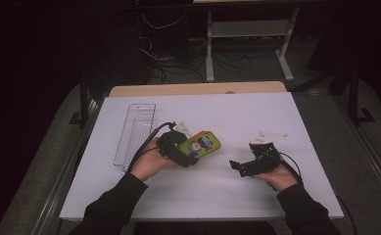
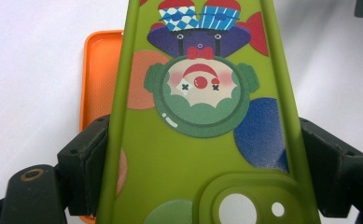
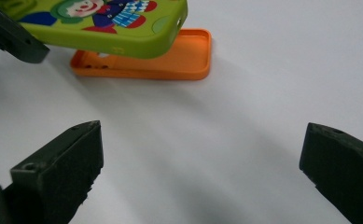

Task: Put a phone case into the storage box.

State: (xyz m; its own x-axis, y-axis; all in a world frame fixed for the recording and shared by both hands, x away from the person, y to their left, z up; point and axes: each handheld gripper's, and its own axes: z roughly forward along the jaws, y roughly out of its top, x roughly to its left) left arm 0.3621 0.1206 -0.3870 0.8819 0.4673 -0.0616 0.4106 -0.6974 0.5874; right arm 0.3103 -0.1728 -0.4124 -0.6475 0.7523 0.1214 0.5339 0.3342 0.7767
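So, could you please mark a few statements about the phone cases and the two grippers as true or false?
1. The left gripper is shut on the green phone case. True.
2. The right gripper holds the orange phone case. False: it is open with nothing between its jaws.
3. The orange phone case lies on the white table. True.
4. The clear tray holds the green phone case. False: the tray lies apart, to the left.

Overhead camera faces forward; both close tong cameras share the green case.
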